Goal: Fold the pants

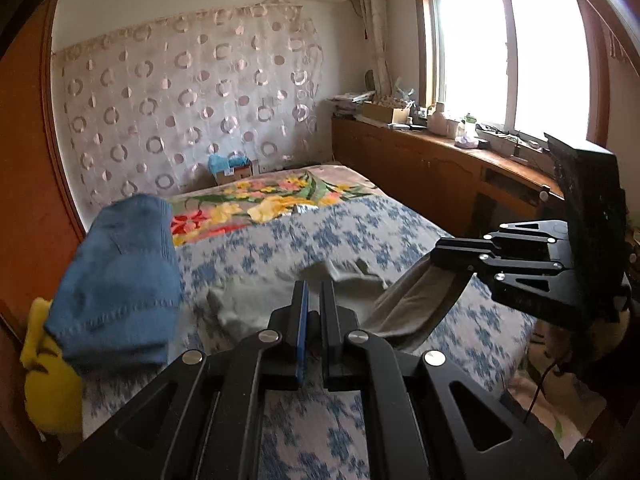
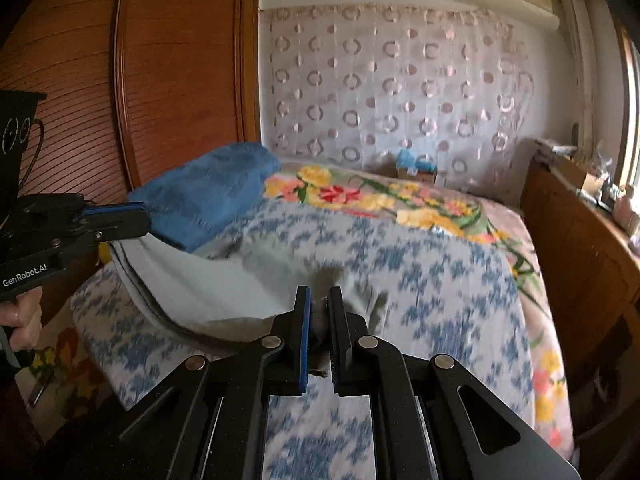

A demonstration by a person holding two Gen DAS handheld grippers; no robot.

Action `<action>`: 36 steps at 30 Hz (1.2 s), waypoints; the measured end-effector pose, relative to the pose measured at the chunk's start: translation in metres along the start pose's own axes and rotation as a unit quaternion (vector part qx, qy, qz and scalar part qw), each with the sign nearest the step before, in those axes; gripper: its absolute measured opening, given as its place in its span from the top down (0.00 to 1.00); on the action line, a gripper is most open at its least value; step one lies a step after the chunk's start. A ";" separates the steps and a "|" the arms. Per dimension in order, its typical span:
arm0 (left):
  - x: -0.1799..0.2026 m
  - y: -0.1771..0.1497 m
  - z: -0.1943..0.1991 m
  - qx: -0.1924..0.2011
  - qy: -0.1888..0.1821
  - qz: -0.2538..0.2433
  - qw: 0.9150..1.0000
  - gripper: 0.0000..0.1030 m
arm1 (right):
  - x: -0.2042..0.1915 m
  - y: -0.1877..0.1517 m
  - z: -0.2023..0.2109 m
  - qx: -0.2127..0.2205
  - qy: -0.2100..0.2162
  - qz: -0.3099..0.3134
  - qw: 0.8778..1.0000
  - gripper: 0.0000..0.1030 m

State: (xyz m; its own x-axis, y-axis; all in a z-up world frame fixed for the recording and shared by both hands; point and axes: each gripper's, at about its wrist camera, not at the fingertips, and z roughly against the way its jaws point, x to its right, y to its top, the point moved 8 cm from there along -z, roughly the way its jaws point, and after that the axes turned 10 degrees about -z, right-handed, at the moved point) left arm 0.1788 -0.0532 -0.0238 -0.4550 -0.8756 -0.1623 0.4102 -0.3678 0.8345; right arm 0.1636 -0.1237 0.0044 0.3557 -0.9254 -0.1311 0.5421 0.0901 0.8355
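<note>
Grey-green pants point(image 1: 276, 304) hang slack between my two grippers and sag onto the blue-flowered bedspread point(image 1: 360, 236). My left gripper point(image 1: 314, 286) is shut on one end of the cloth's raised edge; in the right wrist view the left gripper point(image 2: 145, 218) is at the left with the fabric drooping from its tips. My right gripper point(image 2: 319, 293) is shut on the other end, with a bunch of the pants point(image 2: 224, 280) pinched between its pads. The left wrist view has the right gripper point(image 1: 434, 257) coming in from the right, cloth trailing below it.
A folded blue cloth point(image 1: 120, 272) lies on the bed's left side, above a yellow item point(image 1: 48, 380). A floral blanket point(image 1: 272, 200) covers the far end. A wooden cabinet point(image 1: 420, 172) runs along the right, a wooden wardrobe point(image 2: 180, 80) on the left. A hand point(image 2: 24, 320) grips the left tool.
</note>
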 end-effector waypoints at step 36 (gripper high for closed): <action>0.035 -0.065 0.026 -0.023 -0.017 0.036 0.999 0.94 | -0.004 -0.062 0.049 -0.031 0.032 -0.042 0.998 0.92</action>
State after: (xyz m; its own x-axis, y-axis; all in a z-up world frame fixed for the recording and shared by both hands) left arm 0.1156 -0.0520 -0.0706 -0.4490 -0.8895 -0.0848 0.4775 -0.3191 0.8186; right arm 0.0913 -0.1433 -0.0208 0.3541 -0.9050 -0.2357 0.6173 0.0369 0.7858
